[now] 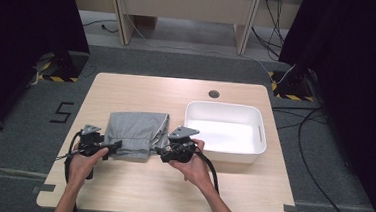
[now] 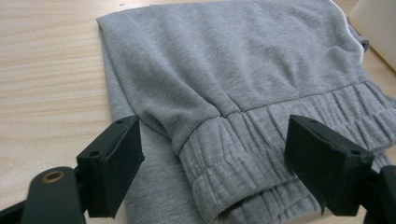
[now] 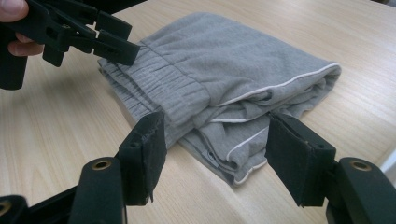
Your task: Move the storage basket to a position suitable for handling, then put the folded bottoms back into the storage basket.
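Nearby, white bin (image 1: 225,113) bare inside, folded grey garment (image 1: 135,130) beside it

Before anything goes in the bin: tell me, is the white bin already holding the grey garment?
No. The garment lies folded on the table, left of the bin, whose inside is bare.

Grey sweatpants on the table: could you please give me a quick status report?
Both grippers, left and right, open at near edge of folded grey sweatpants. Sweatpants flat on table. White bin beside them; nothing in the way.
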The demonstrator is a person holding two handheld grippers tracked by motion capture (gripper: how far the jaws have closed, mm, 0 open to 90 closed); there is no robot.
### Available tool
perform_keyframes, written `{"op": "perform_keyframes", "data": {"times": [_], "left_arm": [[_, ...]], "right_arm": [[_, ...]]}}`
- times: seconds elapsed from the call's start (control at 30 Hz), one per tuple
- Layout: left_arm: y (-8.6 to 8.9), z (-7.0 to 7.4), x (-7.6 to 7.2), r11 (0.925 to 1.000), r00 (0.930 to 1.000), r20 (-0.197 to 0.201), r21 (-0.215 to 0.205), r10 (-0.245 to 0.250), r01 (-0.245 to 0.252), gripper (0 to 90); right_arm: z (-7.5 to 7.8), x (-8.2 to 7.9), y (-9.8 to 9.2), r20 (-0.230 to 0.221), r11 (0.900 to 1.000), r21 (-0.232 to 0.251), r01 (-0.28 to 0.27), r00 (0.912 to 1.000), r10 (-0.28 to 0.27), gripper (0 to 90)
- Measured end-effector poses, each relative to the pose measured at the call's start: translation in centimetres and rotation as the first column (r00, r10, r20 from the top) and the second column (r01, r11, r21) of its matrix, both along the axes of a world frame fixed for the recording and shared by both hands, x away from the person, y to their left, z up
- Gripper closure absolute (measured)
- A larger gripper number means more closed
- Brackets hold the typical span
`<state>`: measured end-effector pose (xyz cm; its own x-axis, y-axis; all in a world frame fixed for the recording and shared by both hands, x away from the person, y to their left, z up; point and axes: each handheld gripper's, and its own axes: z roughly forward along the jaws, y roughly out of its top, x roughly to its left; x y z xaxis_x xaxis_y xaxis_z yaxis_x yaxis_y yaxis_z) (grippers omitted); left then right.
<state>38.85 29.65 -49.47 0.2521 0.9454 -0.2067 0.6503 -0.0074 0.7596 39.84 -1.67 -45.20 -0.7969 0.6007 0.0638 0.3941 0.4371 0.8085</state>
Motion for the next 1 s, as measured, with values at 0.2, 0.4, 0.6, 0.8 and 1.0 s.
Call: {"op": "perform_keyframes", "data": {"times": [0.2, 0.4, 0.6, 0.8, 1.0], "left_arm": [[0.0, -0.4, 0.3, 1.0000, 0.9999, -0.013, 0.007, 0.002, -0.002, 18.2], [-0.1, -1.1, 0.4, 0.9996, 0.9992, -0.034, 0.021, -0.018, 0.019, 20.8], [-0.2, -1.5, 0.3, 0.9986, 0.9978, -0.047, -0.030, -0.045, 0.044, 35.9], [0.0, -1.9, -0.3, 0.9968, 0.9976, -0.049, -0.065, -0.049, 0.045, 42.4], [-0.6, -1.9, -1.8, 0.9957, 0.9956, -0.048, -0.049, -0.080, 0.078, 45.1]], "right_arm": [[-0.3, 0.0, 1.0, 0.004, 1.000, -0.007, -0.008, 1.0000, 0.008, 38.4], [-0.9, 0.1, 2.0, 0.000, 1.000, -0.018, -0.004, 1.0000, 0.004, 38.5], [-1.7, 0.2, 2.6, 0.002, 0.999, -0.048, -0.002, 1.0000, 0.002, 38.6], [-2.4, 0.4, 3.1, -0.011, 0.997, -0.072, 0.005, 0.9999, -0.006, 38.5], [-2.9, 0.2, 2.8, -0.017, 0.996, -0.089, 0.010, 0.9998, -0.012, 38.5]]}}
